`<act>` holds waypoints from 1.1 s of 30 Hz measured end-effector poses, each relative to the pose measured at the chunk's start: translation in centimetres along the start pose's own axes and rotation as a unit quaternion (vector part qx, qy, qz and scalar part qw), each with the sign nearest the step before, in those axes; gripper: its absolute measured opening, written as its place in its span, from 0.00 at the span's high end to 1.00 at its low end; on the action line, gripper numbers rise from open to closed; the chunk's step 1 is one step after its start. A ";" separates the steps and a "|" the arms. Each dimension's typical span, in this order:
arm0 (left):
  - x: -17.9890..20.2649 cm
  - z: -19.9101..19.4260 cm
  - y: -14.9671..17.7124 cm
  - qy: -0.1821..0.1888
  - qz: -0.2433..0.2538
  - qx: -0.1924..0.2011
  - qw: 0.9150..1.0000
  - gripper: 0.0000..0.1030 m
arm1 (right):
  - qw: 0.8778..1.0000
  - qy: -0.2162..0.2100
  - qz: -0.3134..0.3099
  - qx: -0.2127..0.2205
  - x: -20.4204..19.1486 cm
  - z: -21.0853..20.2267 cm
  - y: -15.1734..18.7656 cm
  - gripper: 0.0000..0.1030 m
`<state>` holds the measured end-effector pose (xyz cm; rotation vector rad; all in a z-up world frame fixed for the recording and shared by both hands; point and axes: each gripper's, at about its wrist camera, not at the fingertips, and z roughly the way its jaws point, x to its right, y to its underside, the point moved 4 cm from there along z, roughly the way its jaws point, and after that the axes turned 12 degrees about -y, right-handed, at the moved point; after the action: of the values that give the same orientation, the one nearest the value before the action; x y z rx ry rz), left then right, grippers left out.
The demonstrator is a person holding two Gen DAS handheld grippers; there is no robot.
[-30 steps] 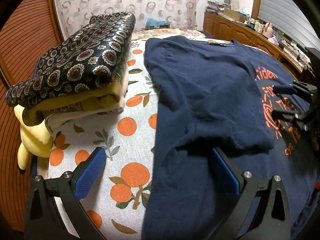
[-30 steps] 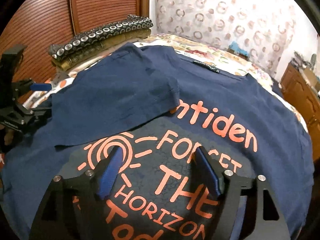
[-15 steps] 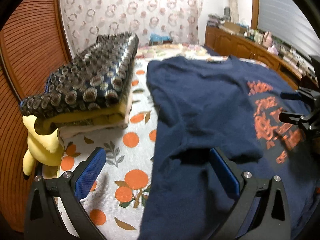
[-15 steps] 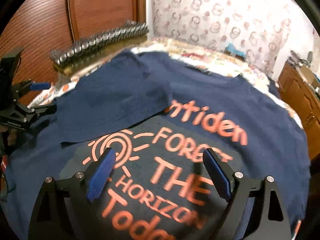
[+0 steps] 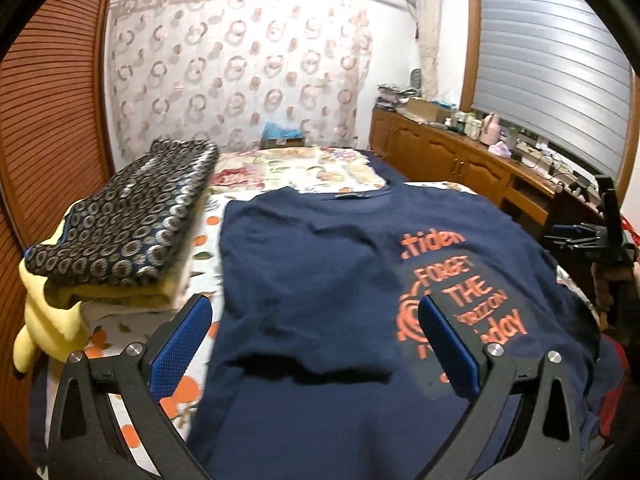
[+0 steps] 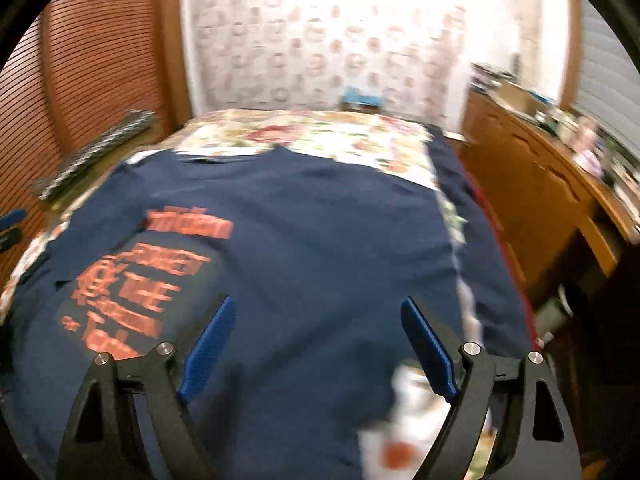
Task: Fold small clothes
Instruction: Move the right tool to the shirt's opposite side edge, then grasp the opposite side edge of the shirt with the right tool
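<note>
- Shirt [image 5: 320, 280], navy with orange print, lies flat on the bed [image 5: 296, 168], collar at the far end. Its left side is folded in over the chest; its right side is not yet folded.
- My left gripper [image 5: 316, 340] hovers over the folded edge, jaws wide apart, nothing between the pads.
- My right gripper [image 6: 316, 344] hangs over the shirt's right half, near its edge. Jaws wide too, though they have just been closing a little; no cloth between them.
- Risk: the right view is smeared by motion. If I pinch now I could catch the sheet [image 6: 400, 412] along with the hem, or take one layer only.
- Risk: dragging the right side over could pull the left fold loose, since nothing pins it.
- Risk: the fold could land crooked across the print if I grip off the hem line.
- Sheet has an orange-fruit print. A stack [image 5: 120, 240] of folded clothes sits to the shirt's left, apart from it.
- Room: patterned curtain [image 5: 240, 72] behind, wood cabinet [image 5: 460, 160] at right, blinds above it, slatted wood wall at left.
</note>
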<state>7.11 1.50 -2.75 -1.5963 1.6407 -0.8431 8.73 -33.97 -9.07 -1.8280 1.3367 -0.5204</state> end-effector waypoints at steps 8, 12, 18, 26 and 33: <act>3.1 0.1 0.3 0.025 0.012 -0.010 1.000 0.00 | 0.997 0.020 0.078 -0.004 6.9 -2.8 3.9 0.27; 4.3 0.4 0.8 0.033 0.020 -0.021 0.999 0.00 | 0.994 0.009 0.107 -0.012 7.9 -2.7 4.6 0.37; 5.7 1.0 1.5 0.040 0.036 -0.037 0.998 0.00 | 0.991 -0.011 0.131 -0.024 9.3 -2.9 4.5 0.46; 5.9 1.3 2.1 0.042 0.039 -0.046 0.997 0.00 | 0.990 -0.035 0.134 -0.022 10.5 -1.0 1.4 0.82; 6.0 1.4 2.5 0.043 0.037 -0.048 0.997 0.00 | 0.997 0.000 0.077 0.003 7.9 -1.6 0.1 0.95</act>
<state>6.88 -4.44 -5.84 -1.5725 1.8143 -0.8168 10.36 -41.87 -9.18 -1.7033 1.4603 -0.4413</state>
